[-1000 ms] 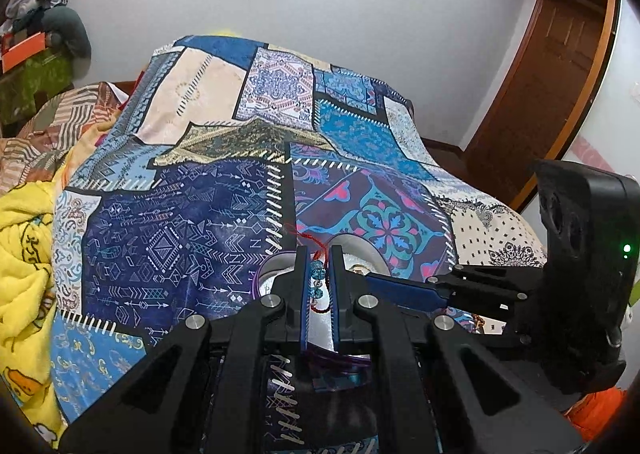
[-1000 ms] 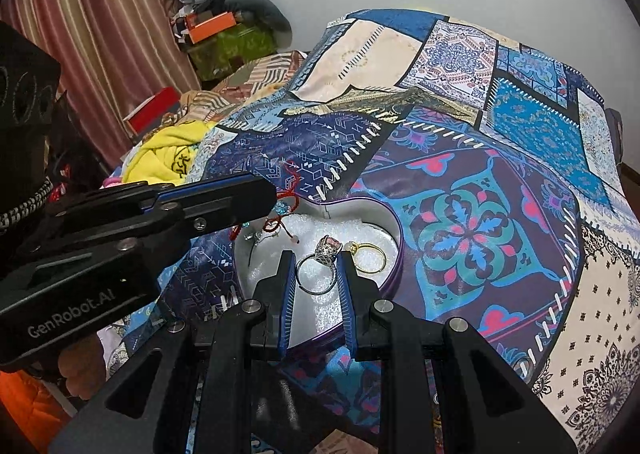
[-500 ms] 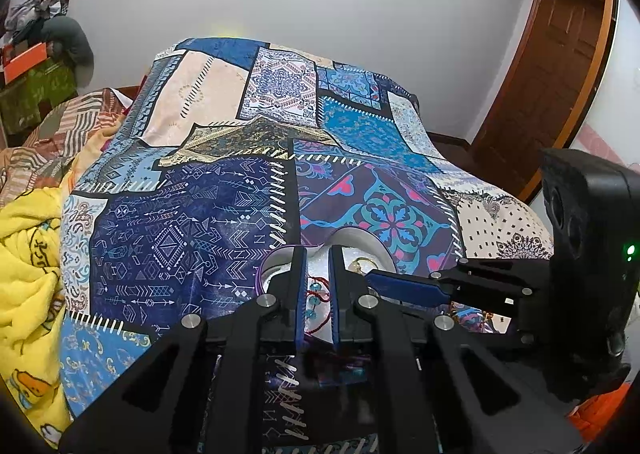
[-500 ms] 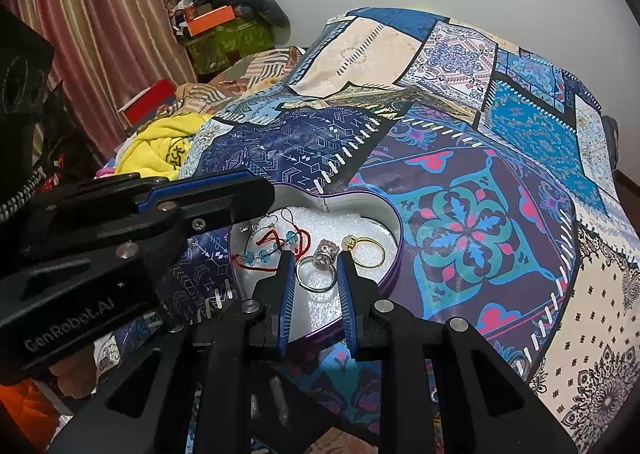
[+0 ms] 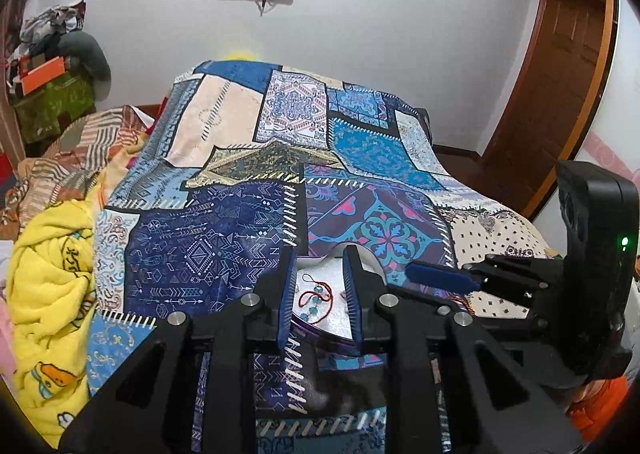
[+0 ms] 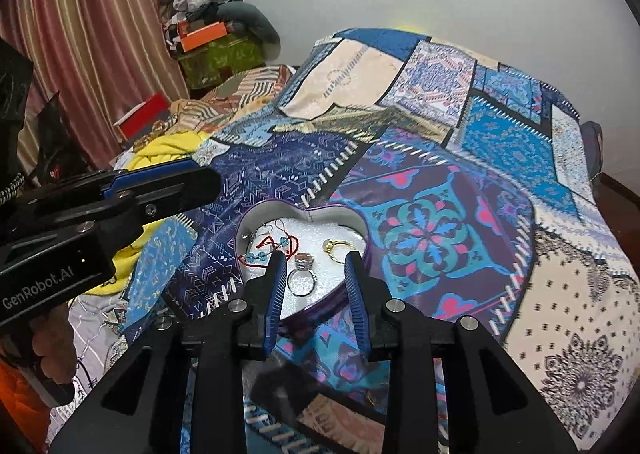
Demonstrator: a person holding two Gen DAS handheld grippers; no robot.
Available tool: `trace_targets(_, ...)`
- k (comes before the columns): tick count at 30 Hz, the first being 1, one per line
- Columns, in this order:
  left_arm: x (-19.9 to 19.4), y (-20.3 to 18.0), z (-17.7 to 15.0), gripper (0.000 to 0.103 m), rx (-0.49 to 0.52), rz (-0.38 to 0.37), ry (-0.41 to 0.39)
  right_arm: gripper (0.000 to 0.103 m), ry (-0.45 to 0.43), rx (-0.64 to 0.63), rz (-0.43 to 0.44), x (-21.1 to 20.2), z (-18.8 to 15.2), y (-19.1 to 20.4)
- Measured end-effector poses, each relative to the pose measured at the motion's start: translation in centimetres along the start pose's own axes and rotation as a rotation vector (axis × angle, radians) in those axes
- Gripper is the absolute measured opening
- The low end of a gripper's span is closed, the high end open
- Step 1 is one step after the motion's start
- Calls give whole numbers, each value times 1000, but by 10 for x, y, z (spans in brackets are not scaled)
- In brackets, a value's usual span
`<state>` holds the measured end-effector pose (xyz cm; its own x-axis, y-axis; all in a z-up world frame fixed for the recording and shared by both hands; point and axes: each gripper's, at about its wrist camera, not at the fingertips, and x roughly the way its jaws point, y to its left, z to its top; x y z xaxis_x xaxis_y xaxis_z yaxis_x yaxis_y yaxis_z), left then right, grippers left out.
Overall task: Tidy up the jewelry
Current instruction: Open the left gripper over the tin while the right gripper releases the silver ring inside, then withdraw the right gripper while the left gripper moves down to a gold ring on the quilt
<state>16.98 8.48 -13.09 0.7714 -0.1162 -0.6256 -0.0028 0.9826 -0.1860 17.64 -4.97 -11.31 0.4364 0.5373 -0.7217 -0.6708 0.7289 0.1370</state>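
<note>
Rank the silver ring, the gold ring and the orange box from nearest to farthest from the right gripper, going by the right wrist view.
1. Silver ring: between the open right gripper fingers, in the heart-shaped tin.
2. Gold ring: farther back in the tin, right side.
3. Orange box: far left, by the wall.

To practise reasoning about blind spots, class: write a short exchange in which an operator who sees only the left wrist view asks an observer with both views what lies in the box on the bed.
Operator: Between my open left tongs I see only a red cord bracelet with blue beads on white padding. Is anything else in there?
Observer: Yes. A silver ring with a pale stone lies just right of the bracelet, framed by the open right tongs.
Operator: Is that the only ring?
Observer: No. A thin gold ring lies farther in, apart from the silver one, in the right lobe of the heart-shaped purple-rimmed tin.
</note>
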Motion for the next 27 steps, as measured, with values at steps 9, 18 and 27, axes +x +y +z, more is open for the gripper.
trace_targets(9, -17, -27, -4, 27, 27, 11, 3, 27, -48, 27, -49, -36, -6, -17)
trace_targets(18, -7, -62, -20, 33, 72, -7, 62, 27, -50, 122, -131, -66, -26, -61)
trace_targets(27, 21, -90, -43, 33, 146, -37, 145, 27, 41, 204, -184, -65, -55, -108)
